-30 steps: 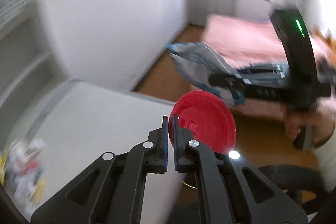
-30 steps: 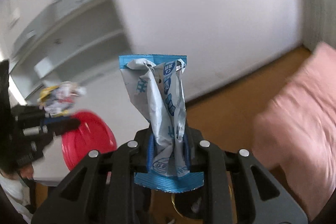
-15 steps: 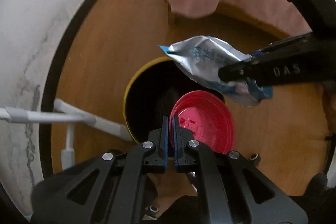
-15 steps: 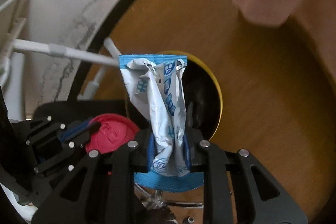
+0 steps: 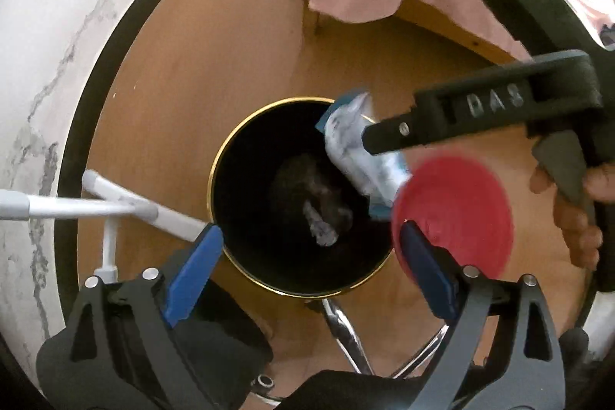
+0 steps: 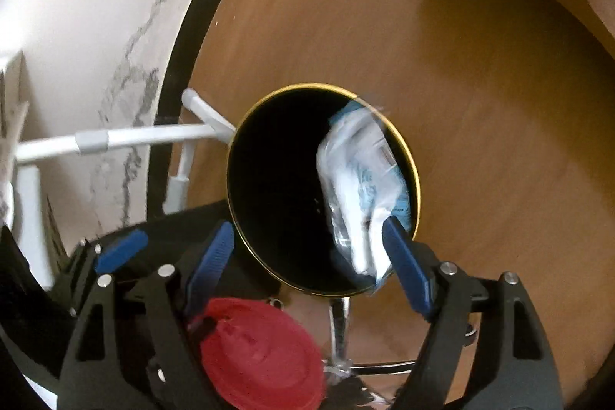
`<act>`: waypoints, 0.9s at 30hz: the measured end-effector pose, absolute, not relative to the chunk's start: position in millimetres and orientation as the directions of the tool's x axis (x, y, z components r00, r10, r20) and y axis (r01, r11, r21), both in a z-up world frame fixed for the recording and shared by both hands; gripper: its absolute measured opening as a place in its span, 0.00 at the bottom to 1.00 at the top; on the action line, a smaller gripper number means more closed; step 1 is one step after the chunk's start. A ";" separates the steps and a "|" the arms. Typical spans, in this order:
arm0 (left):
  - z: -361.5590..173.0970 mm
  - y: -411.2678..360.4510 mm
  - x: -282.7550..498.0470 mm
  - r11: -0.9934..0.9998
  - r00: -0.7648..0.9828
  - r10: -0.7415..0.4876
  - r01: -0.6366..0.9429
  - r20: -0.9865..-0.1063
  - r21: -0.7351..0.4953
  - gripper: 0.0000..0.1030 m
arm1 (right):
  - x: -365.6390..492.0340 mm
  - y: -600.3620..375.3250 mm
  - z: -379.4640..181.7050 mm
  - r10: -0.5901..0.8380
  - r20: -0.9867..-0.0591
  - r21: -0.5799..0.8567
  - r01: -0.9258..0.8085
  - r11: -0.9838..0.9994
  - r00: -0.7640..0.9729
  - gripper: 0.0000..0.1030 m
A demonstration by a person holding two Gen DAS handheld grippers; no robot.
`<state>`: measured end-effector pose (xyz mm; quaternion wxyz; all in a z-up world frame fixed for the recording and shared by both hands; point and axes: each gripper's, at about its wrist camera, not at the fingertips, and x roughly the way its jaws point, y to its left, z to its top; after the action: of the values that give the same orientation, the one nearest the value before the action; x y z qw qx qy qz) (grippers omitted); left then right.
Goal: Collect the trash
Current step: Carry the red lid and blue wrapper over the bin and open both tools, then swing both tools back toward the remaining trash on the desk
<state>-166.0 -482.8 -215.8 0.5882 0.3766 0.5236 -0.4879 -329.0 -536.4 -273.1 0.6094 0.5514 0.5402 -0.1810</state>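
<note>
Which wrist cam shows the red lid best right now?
Left wrist view: the red lid shows nearly whole, beside the right finger of the open left gripper, overlapping the bin rim, though blurred. Right wrist view shows it low in frame, blurred and partly hidden behind a finger of the open right gripper.

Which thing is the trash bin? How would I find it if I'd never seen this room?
Look at the brown wooden floor beside the white wall. Standing on it, next to some white tubes, is the bin: a round, open can, black inside, seen from above. Its thin gold rim sets it apart, and a crumpled blue-and-white wrapper shows over its mouth, with a red lid nearby.
</note>
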 end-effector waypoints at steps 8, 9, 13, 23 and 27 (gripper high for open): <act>-166.8 -471.3 -186.0 0.225 0.137 -0.305 0.972 -0.942 0.068 0.89 | -370.4 -555.4 -209.0 0.226 -0.885 0.464 0.819 0.337 0.408 0.77; -166.6 -471.2 -182.9 0.239 0.158 -0.303 0.967 -0.940 0.085 0.89 | -375.2 -556.5 -202.6 0.216 -0.885 0.464 0.818 0.340 0.412 0.77; -156.9 -465.4 -181.0 0.240 0.144 -0.331 0.969 -0.933 0.065 0.89 | -387.7 -557.6 -172.9 0.167 -0.886 0.463 0.813 0.353 0.432 0.77; 69.1 -356.4 -197.0 0.247 0.183 -0.833 0.967 -0.522 -0.057 0.94 | -354.9 -520.4 48.4 -0.481 -0.675 0.223 0.776 0.590 0.559 0.94; 123.3 -279.7 -149.9 0.469 0.420 -0.801 0.883 -0.425 -0.012 0.94 | -293.4 -483.5 98.4 -0.519 -0.572 0.105 0.684 0.722 0.636 0.94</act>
<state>-149.9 -279.7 123.3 0.8358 0.1073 0.1898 -0.5038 -293.4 -483.5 98.4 0.8905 0.1581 0.2610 -0.3376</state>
